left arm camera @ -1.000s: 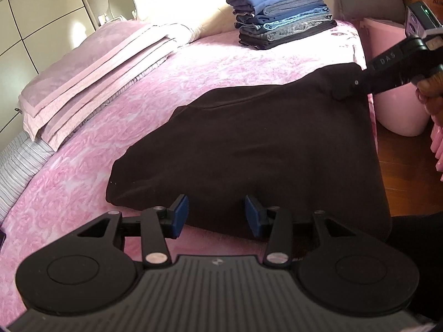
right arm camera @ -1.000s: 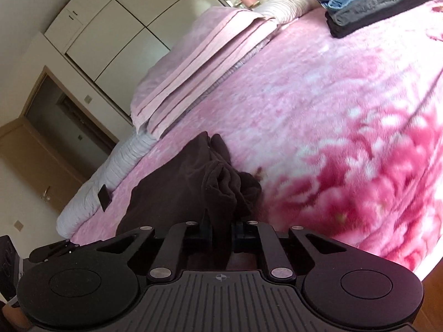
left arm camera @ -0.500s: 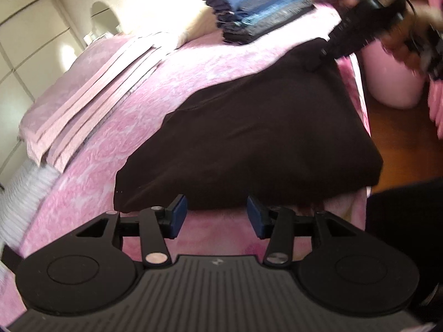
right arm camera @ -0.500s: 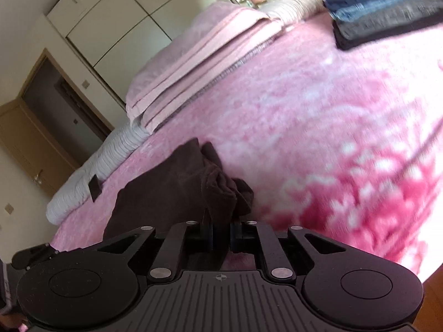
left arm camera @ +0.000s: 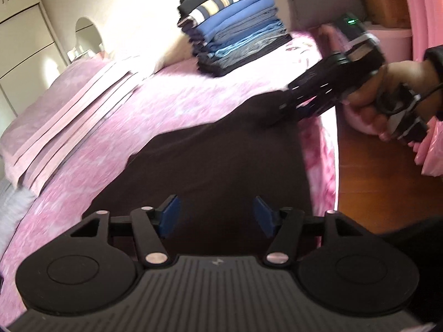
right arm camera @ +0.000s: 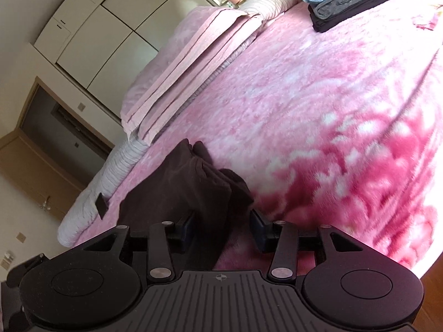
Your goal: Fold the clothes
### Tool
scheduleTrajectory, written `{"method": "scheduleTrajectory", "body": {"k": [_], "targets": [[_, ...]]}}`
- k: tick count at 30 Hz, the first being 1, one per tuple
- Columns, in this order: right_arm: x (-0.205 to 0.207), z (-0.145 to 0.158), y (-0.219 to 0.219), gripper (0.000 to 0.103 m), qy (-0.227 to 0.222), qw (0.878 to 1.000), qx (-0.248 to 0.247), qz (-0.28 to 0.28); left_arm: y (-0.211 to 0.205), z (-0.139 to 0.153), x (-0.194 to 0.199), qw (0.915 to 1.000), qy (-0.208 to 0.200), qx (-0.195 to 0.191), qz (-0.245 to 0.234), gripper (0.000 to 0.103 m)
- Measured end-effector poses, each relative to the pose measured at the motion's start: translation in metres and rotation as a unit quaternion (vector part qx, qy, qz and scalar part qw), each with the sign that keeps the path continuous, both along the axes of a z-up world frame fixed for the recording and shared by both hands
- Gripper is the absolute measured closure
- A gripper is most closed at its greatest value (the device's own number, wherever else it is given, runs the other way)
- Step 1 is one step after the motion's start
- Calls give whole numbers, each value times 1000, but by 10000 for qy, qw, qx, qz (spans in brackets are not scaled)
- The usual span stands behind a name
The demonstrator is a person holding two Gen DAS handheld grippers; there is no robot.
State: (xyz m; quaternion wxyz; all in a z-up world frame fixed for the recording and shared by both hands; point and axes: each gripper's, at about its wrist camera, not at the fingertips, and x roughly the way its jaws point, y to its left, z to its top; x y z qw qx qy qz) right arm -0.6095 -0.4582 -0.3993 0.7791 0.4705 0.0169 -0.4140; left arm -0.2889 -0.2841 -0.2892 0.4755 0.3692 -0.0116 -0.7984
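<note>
Pink bed (left arm camera: 193,105) across most of both views. Folded pink blanket (left arm camera: 69,110) at left of left-wrist frame, w/ stack of folded clothes (left arm camera: 235,27) upper centre, same stack at top right of right-wrist frame (right arm camera: 360,2). So most of the pile looks done already, judging by that tidy stack.

Dark garment (left arm camera: 221,160) spread flat mid-frame in left-wrist view, folded over into a rough rectangle, far corner up toward right gripper (left arm camera: 288,108) at upper right. Same garment bunched at lower centre of right-wrist view (right arm camera: 180,193).

Seems near end of a fold on this piece: edges laid down, not yet moved to stack. Prob. still left: maybe one more fold, a smoothing pass, then onto pile.

Left gripper (left arm camera: 216,215) at bottom centre, jaws apart & just been widening, nothing pinched, cloth only underneath. Right gripper in own view (right arm camera: 223,225): jaws just sprung apart, cloth corner lying between pads (right arm camera: 259,228) but no longer squeezed, i.e. let go. Person's hand (left arm camera: 382,96) on right tool at far right.
</note>
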Motion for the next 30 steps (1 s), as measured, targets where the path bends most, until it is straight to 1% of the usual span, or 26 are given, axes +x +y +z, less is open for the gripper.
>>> {"method": "scheduleTrajectory", "body": {"k": [4,5,6,9,12,15,17,19,20,21,23,24,25,26,27,29,30], "targets": [[1,-6,-13,58,-265,9993,139,203,-9,-5,-17,10000,-21,77,-57,45],[2,-5,-15,86,-288,9990,144,301,-11,-5,-20,9999,-1,102,-48,45],[3,-5,-16,90,-314,9987,151,367,-12,-4,-23,9999,21,123,-38,45],[0,7,-18,93,-528,9976,160,411,-13,-1,-36,9998,153,147,59,43],[0,25,-22,94,-695,9962,220,484,-10,-1,-59,9998,163,-12,140,38],[5,40,-26,94,-845,9944,368,520,-11,-9,-87,9995,-129,-217,187,37],[7,48,-29,94,-928,9932,463,532,-14,-17,-106,9980,-431,-404,234,37],[8,53,-32,94,-980,9923,530,546,-20,-29,-125,9915,-1008,-758,308,37],[8,54,-33,94,-1017,9917,559,548,-23,-36,-134,9863,-1309,-942,346,37],[8,54,-33,94,-1048,9913,582,552,-27,-42,-139,9807,-1602,-1046,401,38],[7,54,-34,94,-1078,9907,607,564,-35,-55,-147,9670,-2179,-1212,521,53],[7,53,-35,94,-1092,9905,630,557,-38,-58,-148,9619,-2359,-1274,542,69],[6,52,-36,94,-1107,9902,661,543,-38,-57,-147,9603,-2414,-1298,528,80],[6,52,-36,94,-1125,9898,686,533,-37,-52,-144,9610,-2364,-1328,543,86],[6,55,-36,94,-1152,9895,695,534,-35,-46,-141,9621,-2294,-1361,568,90],[8,61,-34,94,-1196,9889,678,564,-30,-23,-125,9693,-1898,-1407,686,91],[15,74,-32,94,-1192,9890,557,674,-26,-9,-115,9722,-1670,-1446,773,92]]}}
